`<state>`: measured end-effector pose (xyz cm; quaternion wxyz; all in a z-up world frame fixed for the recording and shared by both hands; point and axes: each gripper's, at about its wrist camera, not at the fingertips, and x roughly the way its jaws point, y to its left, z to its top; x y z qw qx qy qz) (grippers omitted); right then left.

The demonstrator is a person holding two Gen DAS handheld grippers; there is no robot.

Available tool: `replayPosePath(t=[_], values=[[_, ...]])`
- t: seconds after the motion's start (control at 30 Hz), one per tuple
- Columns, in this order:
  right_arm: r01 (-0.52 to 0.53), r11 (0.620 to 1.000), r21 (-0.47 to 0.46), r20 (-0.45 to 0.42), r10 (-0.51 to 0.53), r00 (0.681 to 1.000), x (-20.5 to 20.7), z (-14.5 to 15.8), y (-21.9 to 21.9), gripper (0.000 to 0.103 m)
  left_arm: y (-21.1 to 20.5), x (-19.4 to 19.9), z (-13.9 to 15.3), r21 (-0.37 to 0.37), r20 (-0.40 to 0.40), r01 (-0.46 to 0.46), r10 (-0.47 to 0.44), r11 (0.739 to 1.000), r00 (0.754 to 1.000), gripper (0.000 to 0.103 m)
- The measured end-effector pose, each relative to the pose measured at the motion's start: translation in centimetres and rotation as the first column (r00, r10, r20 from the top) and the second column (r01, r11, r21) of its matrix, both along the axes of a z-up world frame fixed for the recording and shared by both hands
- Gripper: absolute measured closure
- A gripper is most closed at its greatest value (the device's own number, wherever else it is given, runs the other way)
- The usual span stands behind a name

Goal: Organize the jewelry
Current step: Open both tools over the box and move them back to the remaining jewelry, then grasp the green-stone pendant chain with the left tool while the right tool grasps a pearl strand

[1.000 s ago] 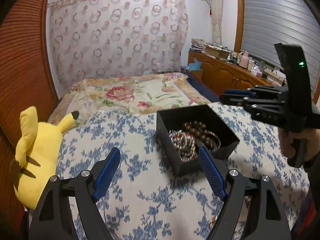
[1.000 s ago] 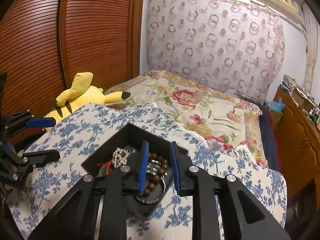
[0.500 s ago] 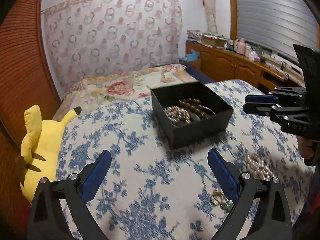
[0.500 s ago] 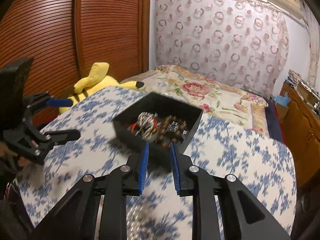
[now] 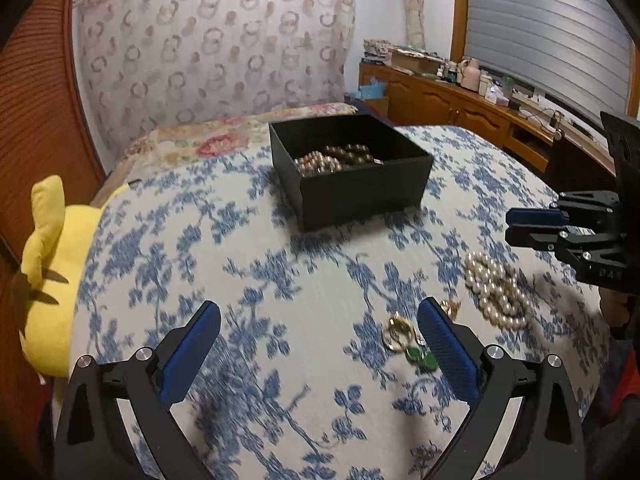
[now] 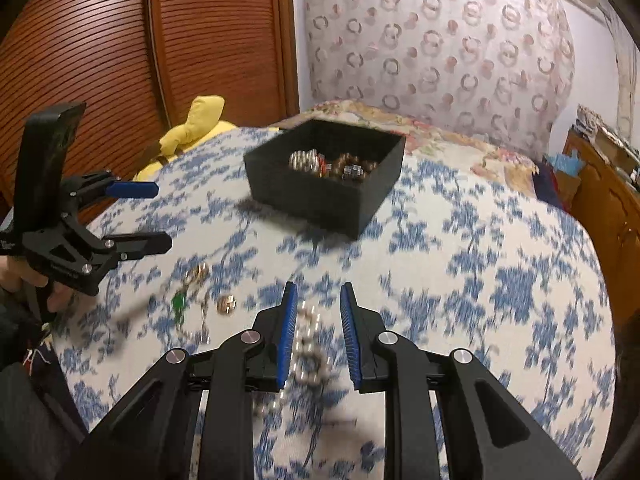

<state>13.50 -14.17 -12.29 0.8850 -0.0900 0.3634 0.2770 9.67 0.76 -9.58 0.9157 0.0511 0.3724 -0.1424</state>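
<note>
In your left wrist view, the left gripper (image 5: 318, 330) has just spread wide, holding nothing; gold earrings (image 5: 398, 332) lie lower right, the black box (image 5: 360, 192) upper centre. In your right wrist view, the right gripper (image 6: 318, 322) stands narrowly parted, ungripped, above blurred pearls (image 6: 308, 354) at lower centre.

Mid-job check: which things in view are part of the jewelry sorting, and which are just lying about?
Job:
black box with bead bracelets
pearl necklace
gold rings
green earring

Lying about:
yellow plush toy
cabinet clutter
</note>
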Motion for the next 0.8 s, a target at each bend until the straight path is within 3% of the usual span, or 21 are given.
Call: replayPosePath(t=[0.4, 0.7, 0.8], values=[[-0.054, 0.997, -0.054, -0.067, 0.051, 0.996, -1.2, -2.1, 0.9, 0.079, -0.8, -0.7, -1.8, 0.02, -0.067, 0.024, -0.023, 1.0, 0.998, 0.008], [-0.067, 0.989, -0.135, -0.055, 0.06, 0.997, -0.8, -2.7, 2.3, 0.078, -0.9, -0.4, -2.2, 0.023, -0.095, 0.023, -0.021, 0.999, 0.995, 0.008], [-0.066, 0.989, -0.13, -0.05, 0.06, 0.997, -0.8, -2.6, 2.1, 0.087, -0.8, -0.1, -2.4, 0.024, -0.109, 0.019, -0.016, 1.0, 0.994, 0.008]])
